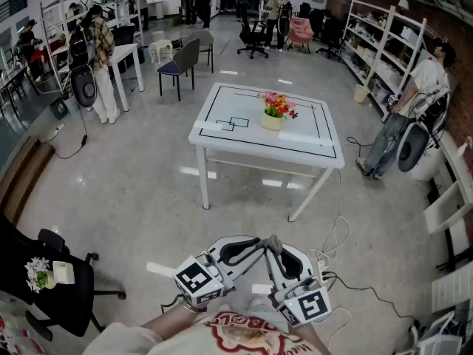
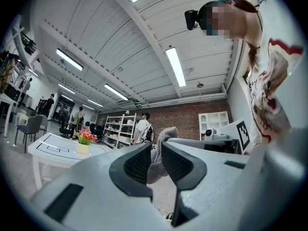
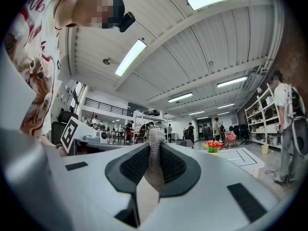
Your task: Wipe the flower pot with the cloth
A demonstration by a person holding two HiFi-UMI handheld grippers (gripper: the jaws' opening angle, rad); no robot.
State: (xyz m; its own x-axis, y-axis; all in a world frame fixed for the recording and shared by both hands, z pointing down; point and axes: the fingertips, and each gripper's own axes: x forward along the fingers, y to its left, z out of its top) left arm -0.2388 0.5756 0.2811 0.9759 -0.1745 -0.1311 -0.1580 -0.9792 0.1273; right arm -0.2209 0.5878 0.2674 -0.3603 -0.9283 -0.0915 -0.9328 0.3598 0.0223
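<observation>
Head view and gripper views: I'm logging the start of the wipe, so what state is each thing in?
Cloth: pinched by both grippers, off the table.
Right gripper: shut on cloth.
Left gripper: shut on cloth.
Pot: upright on table, flowers in it, untouched.
Table: standing, pot on top.

Grey knit cloth (image 3: 155, 150), cream flower pot (image 1: 271, 122) (pink-orange blooms (image 1: 278, 105)), black-lined white table (image 1: 303, 120).

Flower pot (image 1: 271, 121) detail too small
</observation>
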